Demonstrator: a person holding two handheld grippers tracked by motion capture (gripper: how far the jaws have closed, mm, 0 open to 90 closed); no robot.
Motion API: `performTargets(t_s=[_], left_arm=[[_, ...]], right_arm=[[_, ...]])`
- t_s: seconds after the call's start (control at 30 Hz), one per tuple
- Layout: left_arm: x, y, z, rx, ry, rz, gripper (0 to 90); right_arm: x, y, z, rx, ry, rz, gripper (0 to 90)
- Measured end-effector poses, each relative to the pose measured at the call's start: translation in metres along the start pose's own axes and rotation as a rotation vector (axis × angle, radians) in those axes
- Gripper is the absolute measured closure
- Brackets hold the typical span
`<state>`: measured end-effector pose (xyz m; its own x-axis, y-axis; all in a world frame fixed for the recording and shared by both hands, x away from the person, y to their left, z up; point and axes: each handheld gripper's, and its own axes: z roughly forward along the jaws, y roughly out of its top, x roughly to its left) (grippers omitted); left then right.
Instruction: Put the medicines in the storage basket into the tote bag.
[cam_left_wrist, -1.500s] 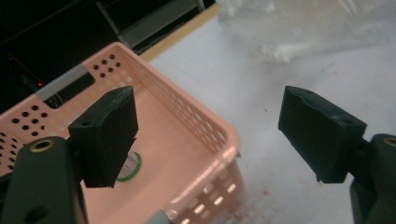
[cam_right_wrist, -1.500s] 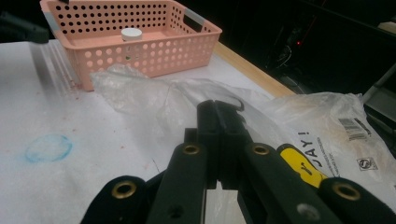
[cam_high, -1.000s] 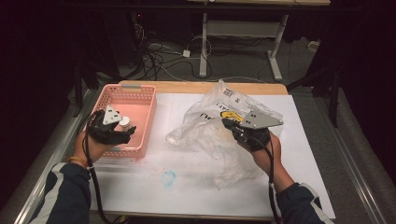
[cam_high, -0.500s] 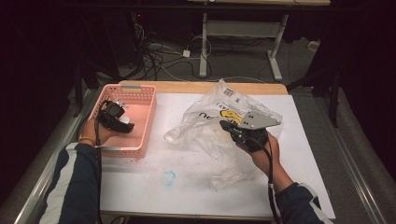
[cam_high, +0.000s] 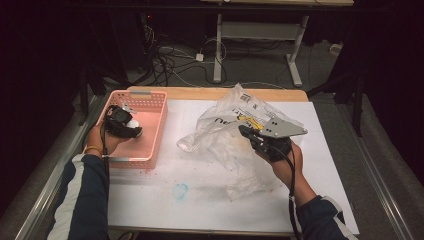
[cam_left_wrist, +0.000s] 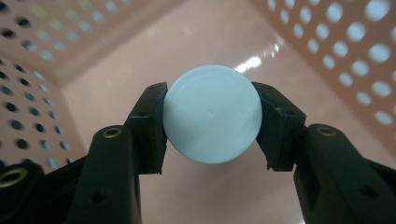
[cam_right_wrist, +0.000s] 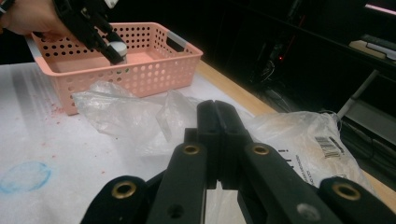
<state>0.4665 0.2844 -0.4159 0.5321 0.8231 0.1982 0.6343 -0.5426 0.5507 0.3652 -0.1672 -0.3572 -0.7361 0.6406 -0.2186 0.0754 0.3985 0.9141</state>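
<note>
My left gripper (cam_high: 129, 131) hangs inside the pink perforated basket (cam_high: 150, 97) at the table's left, shut on a white round cap-like object (cam_left_wrist: 212, 120) just above the basket floor (cam_left_wrist: 224, 28). The right gripper view shows that same gripper (cam_right_wrist: 114, 49) tilted down into the basket (cam_right_wrist: 154, 70) with the white object (cam_right_wrist: 117, 48). My right gripper (cam_high: 243, 131) rests over a crumpled clear plastic bag (cam_high: 220, 135) at the table's middle. Its jaws (cam_right_wrist: 217, 109) are pressed together, and a fold of the bag (cam_right_wrist: 294, 135) rises to the tips.
A white sheet (cam_high: 325, 150) covers the table and carries a blue smudge (cam_high: 181, 190) near the front. Pink specks lie by the basket. A wooden edge (cam_high: 210, 93) runs along the back. Cables and desk legs (cam_high: 218, 55) stand on the floor behind.
My left gripper has moved from the basket's near right corner farther into the basket and tipped downward with the white object. The right gripper and bag have stayed nearly still.
</note>
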Motion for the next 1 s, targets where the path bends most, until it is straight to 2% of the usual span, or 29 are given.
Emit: performTargets(t_s=[0.07, 0.17, 0.23, 0.3, 0.33, 0.4, 0.43, 0.57, 0.67, 0.73, 0.9, 0.93, 1.0], left_arm=[[-0.005, 0.001, -0.013, -0.064, 0.010, 0.017, 48.6], [-0.017, 0.002, -0.038, -0.190, 0.007, 0.041, 48.6], [-0.028, 0.002, -0.054, -0.280, 0.004, 0.049, 48.6], [-0.042, 0.000, -0.071, -0.371, 0.010, 0.080, 48.6], [-0.047, 0.000, -0.076, -0.395, 0.006, 0.089, 48.6], [-0.063, -0.002, -0.088, -0.439, -0.020, 0.112, 48.6], [-0.075, -0.003, -0.095, -0.475, -0.039, 0.138, 48.6], [-0.113, -0.002, -0.115, -0.564, -0.076, 0.229, 48.6], [-0.139, -0.001, -0.122, -0.615, -0.115, 0.294, 48.6], [-0.155, 0.001, -0.122, -0.626, -0.156, 0.330, 48.6], [-0.200, 0.006, -0.109, -0.614, -0.201, 0.464, 48.6], [-0.206, 0.007, -0.104, -0.609, -0.214, 0.479, 48.6], [-0.218, 0.012, -0.091, -0.596, -0.240, 0.482, 48.6]], right_arm=[[0.001, 0.002, 0.000, -0.002, -0.001, 0.001, 90.0], [0.000, 0.004, -0.001, -0.016, -0.004, -0.001, 90.0], [0.001, 0.006, -0.001, -0.021, -0.011, 0.001, 90.0], [0.000, 0.009, -0.002, -0.032, -0.014, 0.009, 90.0], [0.001, 0.012, -0.002, -0.038, -0.022, 0.010, 90.0], [0.002, 0.015, -0.002, -0.043, -0.027, 0.007, 90.0], [0.003, 0.016, -0.001, -0.044, -0.032, 0.002, 90.0], [0.006, 0.015, 0.004, -0.028, -0.035, 0.001, 90.0], [0.005, 0.014, 0.005, -0.029, -0.048, 0.012, 90.0], [0.005, 0.015, 0.003, -0.036, -0.057, 0.017, 90.0], [0.006, 0.015, 0.001, -0.044, -0.065, 0.028, 90.0], [0.006, 0.016, 0.001, -0.045, -0.063, 0.030, 90.0], [0.008, 0.016, 0.001, -0.043, -0.058, 0.029, 90.0]])
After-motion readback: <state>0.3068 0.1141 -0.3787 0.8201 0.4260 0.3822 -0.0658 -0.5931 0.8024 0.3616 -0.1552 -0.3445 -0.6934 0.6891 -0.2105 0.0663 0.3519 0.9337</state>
